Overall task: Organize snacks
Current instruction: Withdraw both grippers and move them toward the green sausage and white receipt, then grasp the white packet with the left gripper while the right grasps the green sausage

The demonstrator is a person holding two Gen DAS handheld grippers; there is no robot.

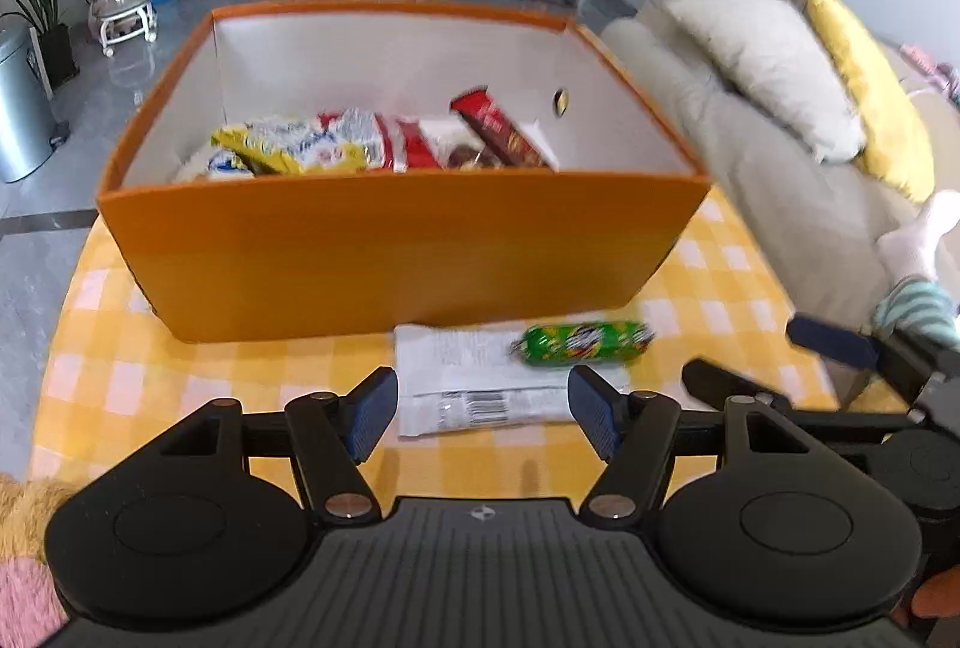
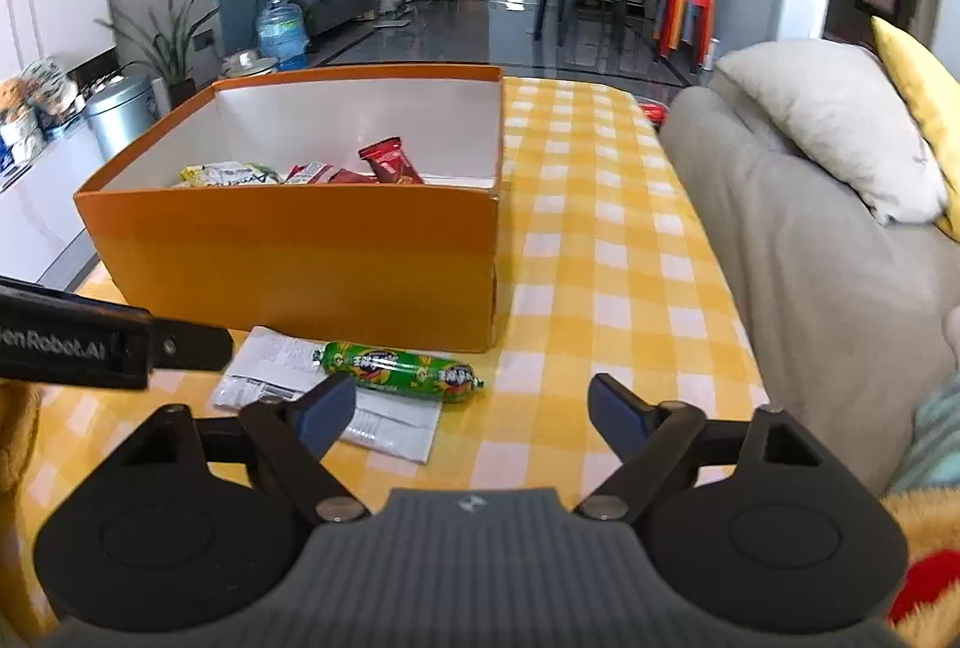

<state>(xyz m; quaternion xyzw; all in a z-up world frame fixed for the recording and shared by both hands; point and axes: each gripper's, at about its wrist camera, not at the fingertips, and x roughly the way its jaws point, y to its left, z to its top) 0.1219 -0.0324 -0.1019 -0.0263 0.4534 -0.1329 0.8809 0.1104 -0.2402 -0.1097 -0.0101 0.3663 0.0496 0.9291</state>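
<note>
Hovering low in frame, our left gripper (image 1: pixel 483 411) gapes empty over the white packet (image 1: pixel 474 378). Our right gripper (image 2: pixel 471 411) is spread beside the green sausage (image 2: pixel 399 363), below the orange box (image 2: pixel 300 258).

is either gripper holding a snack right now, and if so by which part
Nothing is held. The left gripper and right gripper are both open above the table, with the green sausage and white packet lying untouched below.
</note>
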